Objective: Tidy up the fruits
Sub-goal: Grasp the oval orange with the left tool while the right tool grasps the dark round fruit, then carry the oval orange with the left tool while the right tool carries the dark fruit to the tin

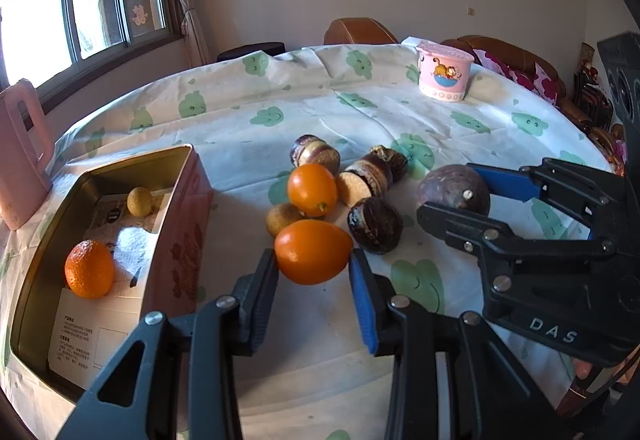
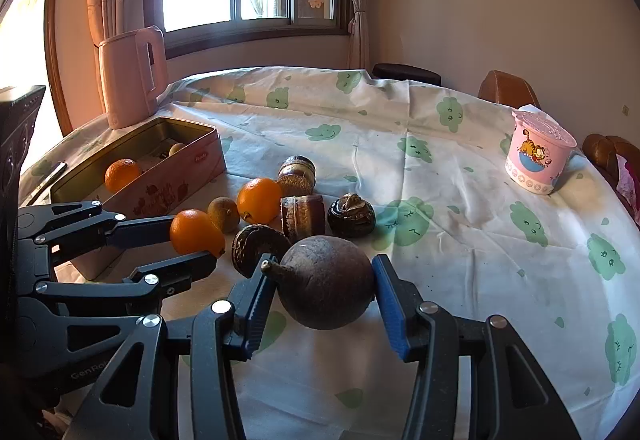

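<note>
My left gripper (image 1: pixel 314 266) is shut on an orange kumquat (image 1: pixel 313 251), low over the table beside the pink tin box (image 1: pixel 176 240); it also shows in the right wrist view (image 2: pixel 188 240). My right gripper (image 2: pixel 324 280) is shut on a brown passion fruit (image 2: pixel 326 282), also visible in the left wrist view (image 1: pixel 454 190). The tin holds an orange (image 1: pixel 89 269) and a small longan (image 1: pixel 139 201). On the cloth lie another kumquat (image 1: pixel 312 190), a longan (image 1: pixel 283 218) and several dark water chestnuts (image 1: pixel 374 219).
A pink kettle (image 2: pixel 132 76) stands behind the tin near the window. A pink cartoon cup (image 2: pixel 538 152) stands at the far right of the round table (image 2: pixel 460 240). Brown chairs (image 2: pixel 506 88) ring the far edge.
</note>
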Motion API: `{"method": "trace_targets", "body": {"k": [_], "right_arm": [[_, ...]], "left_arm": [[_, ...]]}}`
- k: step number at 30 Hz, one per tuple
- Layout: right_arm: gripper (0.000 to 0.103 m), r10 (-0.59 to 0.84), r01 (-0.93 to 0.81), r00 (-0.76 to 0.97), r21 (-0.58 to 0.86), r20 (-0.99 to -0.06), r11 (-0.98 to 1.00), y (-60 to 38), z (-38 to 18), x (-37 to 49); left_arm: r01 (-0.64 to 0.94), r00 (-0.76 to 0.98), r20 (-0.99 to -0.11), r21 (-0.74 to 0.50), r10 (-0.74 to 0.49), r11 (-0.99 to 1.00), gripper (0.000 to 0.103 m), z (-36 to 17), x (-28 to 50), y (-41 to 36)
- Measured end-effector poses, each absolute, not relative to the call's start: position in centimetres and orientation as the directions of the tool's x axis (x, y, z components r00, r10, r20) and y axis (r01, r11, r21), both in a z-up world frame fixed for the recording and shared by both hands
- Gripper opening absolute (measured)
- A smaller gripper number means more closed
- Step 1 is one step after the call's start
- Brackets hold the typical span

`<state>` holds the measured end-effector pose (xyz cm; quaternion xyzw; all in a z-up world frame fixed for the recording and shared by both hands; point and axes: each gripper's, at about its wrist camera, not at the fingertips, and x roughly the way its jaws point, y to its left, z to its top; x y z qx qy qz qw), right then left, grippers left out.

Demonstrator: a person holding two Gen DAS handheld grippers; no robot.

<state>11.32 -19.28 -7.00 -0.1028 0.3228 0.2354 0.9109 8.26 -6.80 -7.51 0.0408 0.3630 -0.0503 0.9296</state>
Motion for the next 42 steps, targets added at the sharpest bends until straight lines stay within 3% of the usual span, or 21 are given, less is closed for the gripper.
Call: {"method": "trace_targets", "body": {"k": [15,42], "right_arm": [[0.051,0.361,-0.485,0.72,-0.058,-0.592,0.873,-19.5,-6.5,10.5],[0.051,0.374,-0.466,0.775,-0.062,-0.509,0.883,-20.1,-5.7,9.3]], "left_arm": [[0.087,0.816,-0.576,0.035,-0.051,0.996,0.038,-6.0,6.5,-6.3],[0.064,0.874,-0.484,0.041,-0.036,0.997,0.037,-5.1,4.9,-6.2]]}}
